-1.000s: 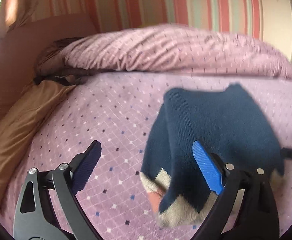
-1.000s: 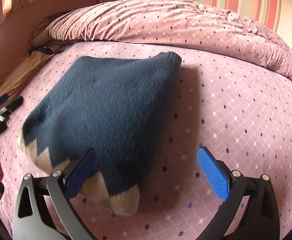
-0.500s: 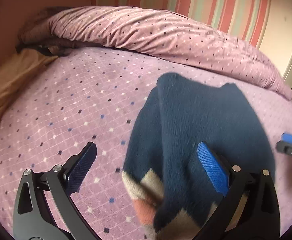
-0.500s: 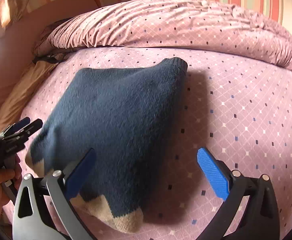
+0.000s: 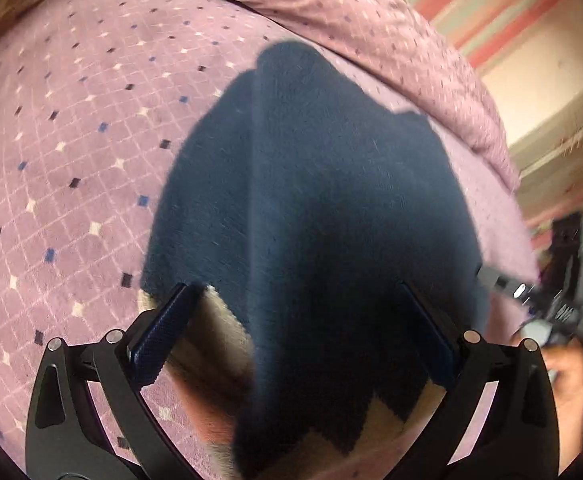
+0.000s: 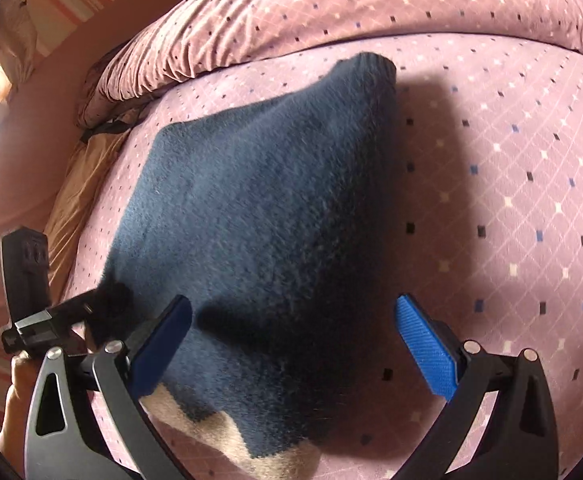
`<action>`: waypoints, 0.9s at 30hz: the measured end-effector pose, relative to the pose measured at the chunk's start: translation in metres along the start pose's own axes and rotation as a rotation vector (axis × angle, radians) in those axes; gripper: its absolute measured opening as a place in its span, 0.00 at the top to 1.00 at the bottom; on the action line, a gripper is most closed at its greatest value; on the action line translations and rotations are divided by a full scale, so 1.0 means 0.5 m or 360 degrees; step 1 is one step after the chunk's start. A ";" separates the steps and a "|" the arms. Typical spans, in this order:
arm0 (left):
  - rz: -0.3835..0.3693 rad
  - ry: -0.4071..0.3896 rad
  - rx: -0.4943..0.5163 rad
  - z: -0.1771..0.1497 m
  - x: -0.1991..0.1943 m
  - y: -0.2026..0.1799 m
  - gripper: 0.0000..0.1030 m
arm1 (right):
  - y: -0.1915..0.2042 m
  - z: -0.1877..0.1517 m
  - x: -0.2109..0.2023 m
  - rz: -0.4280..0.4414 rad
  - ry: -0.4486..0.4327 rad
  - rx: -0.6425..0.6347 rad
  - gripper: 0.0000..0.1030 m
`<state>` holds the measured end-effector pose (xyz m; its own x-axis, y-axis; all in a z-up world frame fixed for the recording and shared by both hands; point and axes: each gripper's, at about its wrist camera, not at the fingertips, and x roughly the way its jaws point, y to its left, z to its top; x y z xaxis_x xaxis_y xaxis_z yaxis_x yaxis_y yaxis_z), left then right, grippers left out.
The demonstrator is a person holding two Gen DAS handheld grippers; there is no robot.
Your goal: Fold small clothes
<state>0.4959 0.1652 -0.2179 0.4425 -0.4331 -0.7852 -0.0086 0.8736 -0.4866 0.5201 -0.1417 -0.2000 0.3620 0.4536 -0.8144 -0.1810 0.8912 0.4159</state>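
- While both tongs are standing wide open and gripping nothing, the navy sweater (image 6: 267,216) is lying on the bed (image 6: 511,168), its beige zigzag hem at the near edge.
- The left tongs (image 5: 295,336) are hovering over that hem, pads apart from the knit.
- The right tongs (image 6: 295,344) are hanging above the sweater's near right part.
- The rumpled duvet (image 6: 331,12) is lying beyond.

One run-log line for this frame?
navy sweater flat on bedspread | left gripper open | right gripper open | nothing held
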 end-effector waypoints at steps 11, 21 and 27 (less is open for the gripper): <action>0.0070 0.0149 -0.0040 0.018 -0.011 0.059 0.03 | 0.002 0.013 -0.017 0.0024 -0.0024 -0.0024 0.02; -0.0363 0.0322 -0.0218 0.007 0.054 0.059 0.03 | -0.015 -0.009 0.035 0.0258 0.0140 0.0055 0.01; -0.0403 0.0430 -0.0093 0.001 0.071 0.025 0.03 | -0.054 -0.020 0.088 0.0478 0.0239 0.0228 0.01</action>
<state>0.5122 0.1608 -0.2518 0.1847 -0.6834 -0.7063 0.0161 0.7206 -0.6931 0.5317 -0.1459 -0.2513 0.1718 0.6998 -0.6934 -0.1251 0.7136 0.6893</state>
